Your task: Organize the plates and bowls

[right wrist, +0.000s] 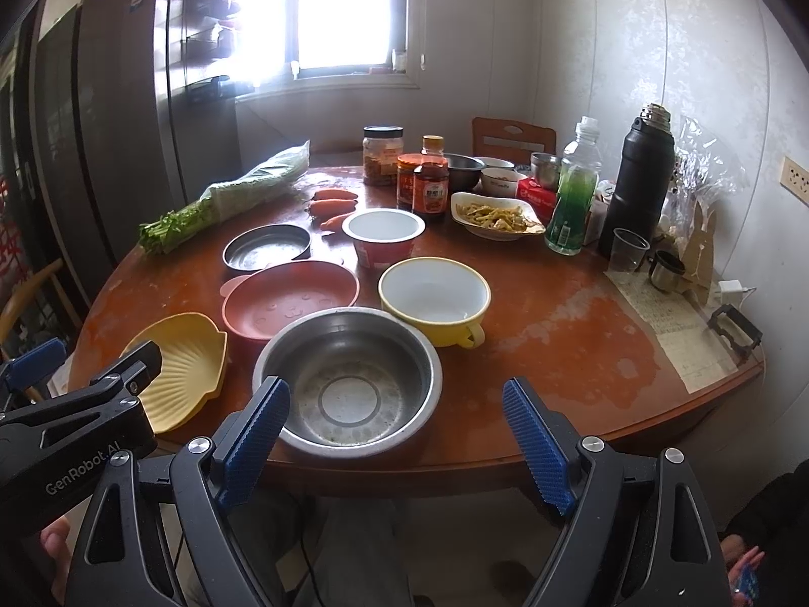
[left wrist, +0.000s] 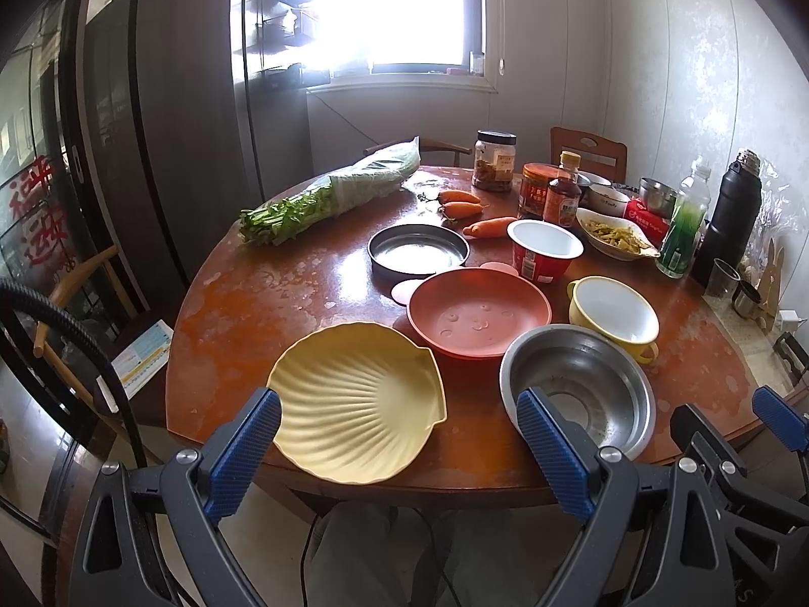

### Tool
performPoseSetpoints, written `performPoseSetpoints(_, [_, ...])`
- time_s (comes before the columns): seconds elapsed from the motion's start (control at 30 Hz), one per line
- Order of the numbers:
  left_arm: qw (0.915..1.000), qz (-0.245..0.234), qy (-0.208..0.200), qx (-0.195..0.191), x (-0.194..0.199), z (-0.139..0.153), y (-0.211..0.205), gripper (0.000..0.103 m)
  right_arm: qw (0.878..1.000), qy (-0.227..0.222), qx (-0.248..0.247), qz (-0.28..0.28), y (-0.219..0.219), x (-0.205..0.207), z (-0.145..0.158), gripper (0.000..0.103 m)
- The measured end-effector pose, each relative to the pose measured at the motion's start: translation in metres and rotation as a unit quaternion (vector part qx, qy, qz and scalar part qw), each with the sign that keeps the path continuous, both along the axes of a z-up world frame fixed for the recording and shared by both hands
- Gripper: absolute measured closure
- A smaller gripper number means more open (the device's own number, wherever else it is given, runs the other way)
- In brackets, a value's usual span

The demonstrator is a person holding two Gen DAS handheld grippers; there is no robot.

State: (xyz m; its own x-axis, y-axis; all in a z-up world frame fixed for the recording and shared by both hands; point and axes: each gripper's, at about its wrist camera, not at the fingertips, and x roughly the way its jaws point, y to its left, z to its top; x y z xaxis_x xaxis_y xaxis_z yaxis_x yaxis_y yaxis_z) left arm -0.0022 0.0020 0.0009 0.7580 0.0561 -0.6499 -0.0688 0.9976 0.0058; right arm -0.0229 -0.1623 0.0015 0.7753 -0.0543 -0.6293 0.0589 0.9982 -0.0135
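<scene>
On the round wooden table [left wrist: 263, 298] [right wrist: 581, 334] a yellow shell-shaped plate [left wrist: 356, 399] [right wrist: 184, 364] lies at the near edge. My left gripper [left wrist: 399, 415] stands open just short of it. A steel bowl [left wrist: 581, 389] [right wrist: 349, 384] sits to its right, and my right gripper [right wrist: 397, 404] is open before its near rim. Behind these lie a pink plate [left wrist: 478, 318] [right wrist: 290, 303], a yellow-rimmed white bowl with a handle [left wrist: 614, 313] [right wrist: 435, 298], a shallow steel pan [left wrist: 418, 252] [right wrist: 267, 249] and a red-sided white bowl [left wrist: 545, 248] [right wrist: 383, 235].
Bagged greens [left wrist: 328, 192] and three carrots [left wrist: 460, 205] lie at the back left. Jars and sauce bottles [right wrist: 430, 184], a dish of food [right wrist: 495, 220], a green bottle [right wrist: 571, 202], a black flask [right wrist: 639, 182] and cups crowd the back right. Chairs stand around the table.
</scene>
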Motion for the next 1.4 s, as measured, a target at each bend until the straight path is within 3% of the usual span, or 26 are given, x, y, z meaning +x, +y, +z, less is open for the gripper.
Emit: performPoseSetpoints(1.4, [1.0000, 0.006, -0.003, 0.003, 0.0023, 0.0012, 0.0061, 0.008, 1.000, -0.001, -0.005, 0.006, 0.0032, 0.0019, 0.0025, 0.016])
